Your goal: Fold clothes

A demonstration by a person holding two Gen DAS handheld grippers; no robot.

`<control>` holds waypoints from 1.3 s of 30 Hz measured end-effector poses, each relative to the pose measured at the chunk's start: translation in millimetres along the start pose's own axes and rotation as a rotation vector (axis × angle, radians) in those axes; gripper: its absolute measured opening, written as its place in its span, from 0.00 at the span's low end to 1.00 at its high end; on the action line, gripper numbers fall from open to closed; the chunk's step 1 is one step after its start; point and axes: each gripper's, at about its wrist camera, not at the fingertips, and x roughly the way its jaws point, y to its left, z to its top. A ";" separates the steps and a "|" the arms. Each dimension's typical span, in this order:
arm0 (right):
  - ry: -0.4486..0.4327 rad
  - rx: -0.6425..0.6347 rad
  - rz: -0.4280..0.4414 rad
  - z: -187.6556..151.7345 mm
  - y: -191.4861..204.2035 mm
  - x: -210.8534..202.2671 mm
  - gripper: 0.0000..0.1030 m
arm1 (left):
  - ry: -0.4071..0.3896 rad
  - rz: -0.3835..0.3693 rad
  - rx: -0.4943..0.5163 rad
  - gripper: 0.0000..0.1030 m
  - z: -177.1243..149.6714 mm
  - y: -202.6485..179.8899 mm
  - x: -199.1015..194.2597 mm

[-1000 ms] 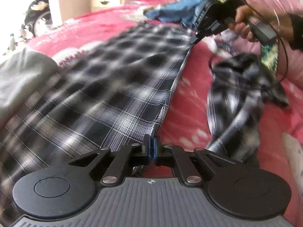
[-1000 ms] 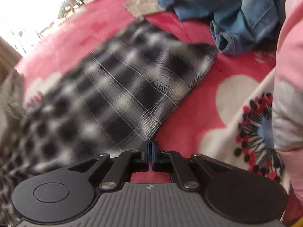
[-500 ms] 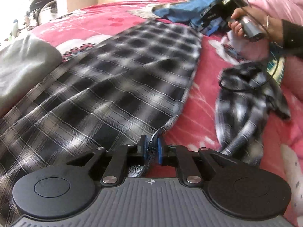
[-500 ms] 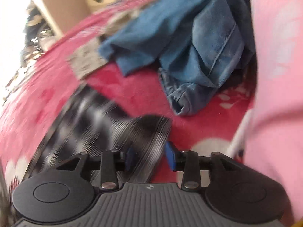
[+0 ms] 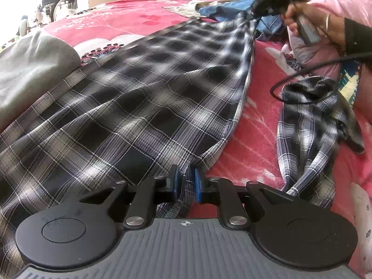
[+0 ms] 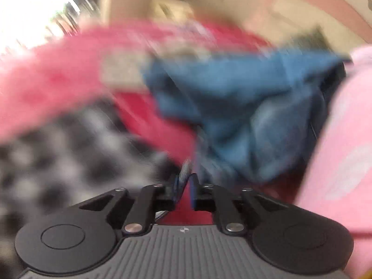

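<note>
I am holding the left gripper (image 5: 186,181) at the near hem of the plaid shirt (image 5: 144,97), its jaws opening slightly with a fold of cloth between the pads. The shirt is lying stretched across the red bed cover (image 5: 253,139), its sleeve (image 5: 307,134) trailing to the right. My right gripper (image 6: 184,187) is closing on the shirt's far corner beside the blue jeans (image 6: 244,107); blur is hiding whether the pads press it.

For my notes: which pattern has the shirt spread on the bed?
Black, grey and white plaid shirt; left wrist view shows it best.
</note>
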 end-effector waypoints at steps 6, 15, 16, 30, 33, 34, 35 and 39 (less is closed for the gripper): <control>-0.116 0.063 0.055 5.8 -3.5 -10.1 0.21 | 0.000 -0.010 0.000 0.14 -1.0 2.0 1.1; -0.019 0.012 0.213 26.4 25.8 30.8 0.10 | 0.003 -0.016 -0.023 0.15 1.2 5.0 3.6; -0.025 0.039 0.171 31.8 22.2 36.5 0.10 | 0.001 -0.014 -0.025 0.16 0.8 4.8 3.6; -0.066 0.049 0.153 74.1 46.6 68.0 0.09 | -0.004 -0.005 -0.026 0.25 0.4 0.7 5.3; -0.129 0.054 0.076 81.6 43.3 63.5 0.12 | -0.002 0.009 -0.019 0.26 1.8 -1.8 5.0; -0.165 0.033 0.154 78.8 45.7 52.6 0.12 | -0.003 0.014 -0.023 0.26 2.8 -2.0 4.3; -0.200 0.011 0.232 75.9 48.2 41.7 0.14 | -0.005 0.020 -0.028 0.26 3.8 -2.2 3.3; -0.129 -0.095 0.567 61.7 78.3 24.9 0.24 | -0.036 0.045 -0.062 0.29 6.5 -0.8 -4.8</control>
